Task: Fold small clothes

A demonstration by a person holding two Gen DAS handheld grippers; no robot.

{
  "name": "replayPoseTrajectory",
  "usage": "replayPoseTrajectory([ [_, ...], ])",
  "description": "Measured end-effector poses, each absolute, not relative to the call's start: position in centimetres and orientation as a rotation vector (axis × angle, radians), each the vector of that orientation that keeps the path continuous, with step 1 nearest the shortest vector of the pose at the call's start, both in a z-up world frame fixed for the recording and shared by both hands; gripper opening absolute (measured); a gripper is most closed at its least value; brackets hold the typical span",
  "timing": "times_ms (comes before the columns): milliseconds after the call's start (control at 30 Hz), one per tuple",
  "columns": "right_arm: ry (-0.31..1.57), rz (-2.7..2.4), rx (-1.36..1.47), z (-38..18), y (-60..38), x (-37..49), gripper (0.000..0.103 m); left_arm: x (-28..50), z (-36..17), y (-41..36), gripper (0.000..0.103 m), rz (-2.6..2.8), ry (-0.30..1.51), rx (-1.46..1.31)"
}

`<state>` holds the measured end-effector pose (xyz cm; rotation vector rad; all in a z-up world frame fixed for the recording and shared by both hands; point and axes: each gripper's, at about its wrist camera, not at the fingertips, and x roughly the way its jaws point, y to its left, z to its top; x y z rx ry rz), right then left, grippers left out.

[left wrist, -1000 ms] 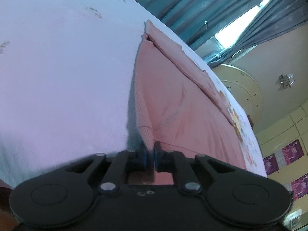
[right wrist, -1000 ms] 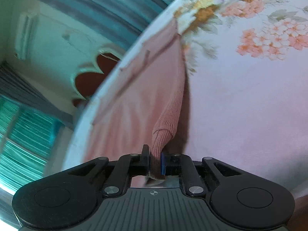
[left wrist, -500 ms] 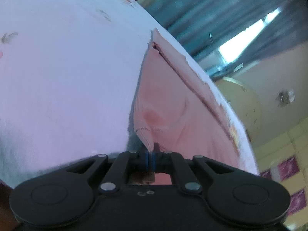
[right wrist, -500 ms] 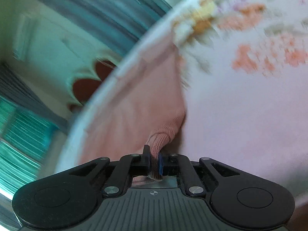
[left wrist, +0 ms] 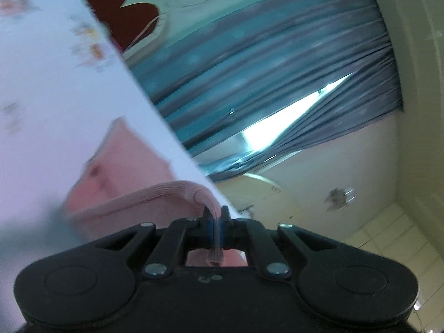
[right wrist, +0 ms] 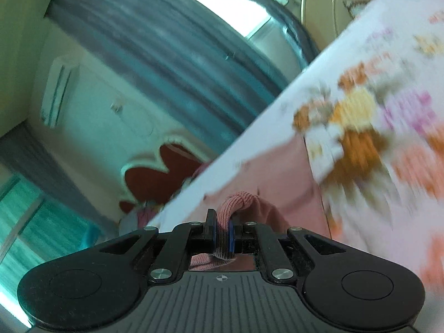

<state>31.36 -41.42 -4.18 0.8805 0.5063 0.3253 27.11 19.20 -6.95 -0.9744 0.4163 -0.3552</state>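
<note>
- Left wrist view: the left gripper is clamped on the ribbed hem of the pink garment. The hem arches up out of the jaws and runs off to the gripper's left. The rest of the garment lies ahead and to the left on the bedsheet, with the curtain beyond.
- Right wrist view: the right gripper is clamped on the garment's other ribbed corner, which bunches just ahead of the jaws. The body of the garment spreads ahead and slightly right on the flowered bedsheet.
- Step, as I judge it: the hem edge is lifted by both corners to fold it over the garment.
- Next move calls for carrying both corners forward together, level and taut, then laying them down squarely before letting go.
</note>
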Motion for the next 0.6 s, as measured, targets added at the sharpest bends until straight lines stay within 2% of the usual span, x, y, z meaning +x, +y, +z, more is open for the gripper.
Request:
replayPoseTrajectory([
  [200, 0.543, 0.242, 0.902, -3.1, -42.0, 43.4, 0.007, 38.7, -6.7, 19.0, 0.004, -0.354, 0.448, -0.961],
  [400, 0.729, 0.164, 0.890, -9.7, -40.8, 52.9, 0.007, 48.2, -12.0, 20.4, 0.004, -0.260, 0.642, -0.950],
  [500, 0.767, 0.172, 0.902, -12.9, -40.6, 55.7, 0.008, 50.7, -14.1, 20.6, 0.004, -0.277, 0.680, -0.947],
  [533, 0.755, 0.187, 0.918, -13.4, -40.6, 56.2, 0.008, 51.1, -14.3, 20.7, 0.016, -0.281, 0.673, -0.939],
  [567, 0.733, 0.202, 0.933, -13.8, -40.8, 56.6, 0.011, 51.4, -14.4, 20.9, 0.039, -0.277, 0.659, -0.938],
  [600, 0.722, 0.201, 0.941, -14.0, -41.0, 56.8, 0.040, 51.5, -14.5, 21.3, 0.050, -0.273, 0.638, -0.935],
])
